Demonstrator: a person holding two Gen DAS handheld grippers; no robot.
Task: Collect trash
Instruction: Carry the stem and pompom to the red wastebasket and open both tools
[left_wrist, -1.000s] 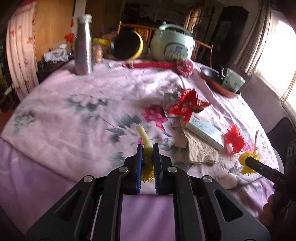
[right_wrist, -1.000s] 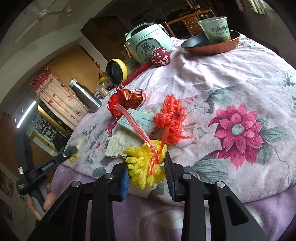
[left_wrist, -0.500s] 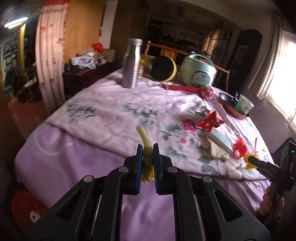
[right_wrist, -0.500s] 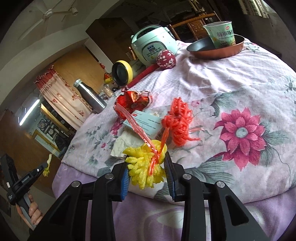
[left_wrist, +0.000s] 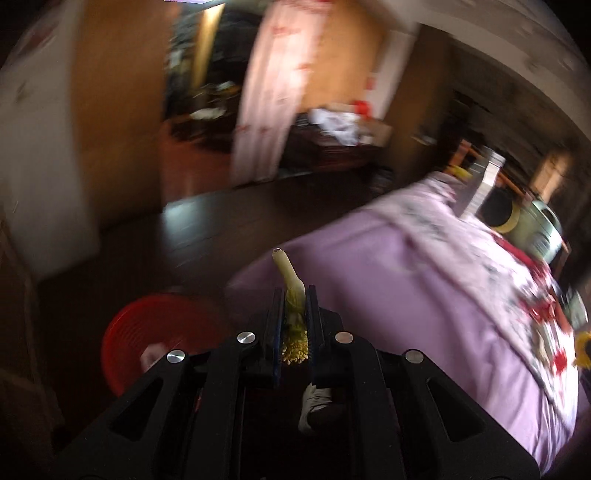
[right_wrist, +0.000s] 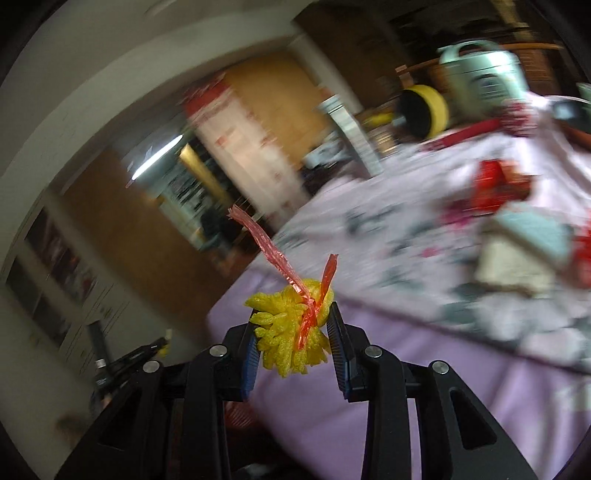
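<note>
On the far left of the left wrist view we see a red ribbed bin (left_wrist: 147, 339) standing on the dark floor (left_wrist: 207, 229), with something pale lying inside it that blur keeps us from naming. Just right of it, our left gripper (left_wrist: 294, 295) is clenched on a pale yellow-green strip of trash (left_wrist: 290, 280), whose thin end pokes up past the fingertips while a frizzy yellow tuft shows behind the pads. Further right, the table draped in a lilac floral cloth (left_wrist: 406, 280) runs off toward a blurred steel bottle (left_wrist: 484, 188) and a green rice cooker (left_wrist: 543, 229) at its far edge.

From the right wrist view, low at the left we make out the other gripper as a dark, smeared shape. Toward the middle, our right gripper (right_wrist: 293, 328) is grasping a yellow puffy wad (right_wrist: 280, 332) tied with red plastic strips (right_wrist: 273, 254), which stick up and out ahead of the fingers; the wad sits between both pads, held in the air in front of the cloth's edge. To the right, red wrappers (right_wrist: 498, 184), a pale box (right_wrist: 532, 232) and crumpled paper (right_wrist: 513, 269) lie together on the cloth.
</note>
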